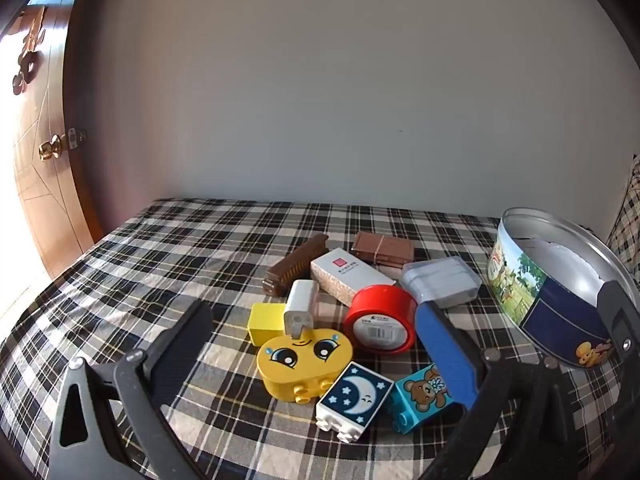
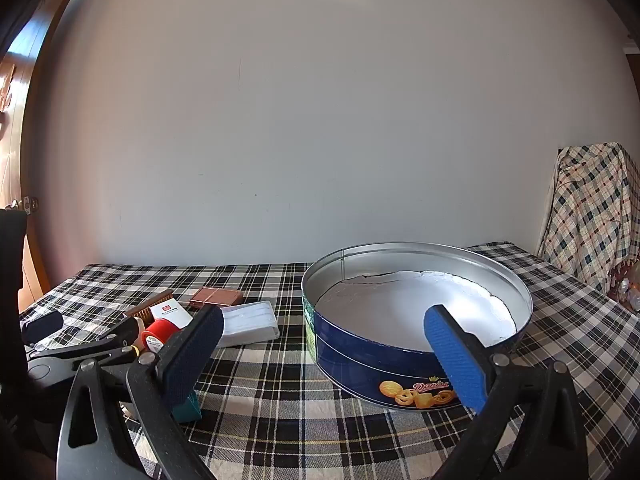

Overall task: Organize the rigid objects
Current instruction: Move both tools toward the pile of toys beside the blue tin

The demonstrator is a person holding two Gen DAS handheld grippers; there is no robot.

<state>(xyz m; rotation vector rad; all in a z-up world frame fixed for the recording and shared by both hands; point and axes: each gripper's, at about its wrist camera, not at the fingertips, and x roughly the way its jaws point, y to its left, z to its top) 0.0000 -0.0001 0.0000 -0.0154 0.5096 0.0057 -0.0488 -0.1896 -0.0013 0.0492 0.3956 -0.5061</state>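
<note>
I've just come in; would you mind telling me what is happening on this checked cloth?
A person holds a gripper in each hand over a heap of small rigid things: a yellow face block, a moon block, a bear block, a red tape roll and some boxes. Both the left gripper and the right gripper are open and hold nothing. The round tin beside the heap has only a white liner inside.

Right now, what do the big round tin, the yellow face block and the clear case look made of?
Round tin: likely thin metal, bare silvery inside, glossy printed outside. Yellow face block: looks like hard moulded plastic, smooth and slightly shiny, with studs. Clear case: probably translucent plastic; pale contents show through its frosted walls.
</note>
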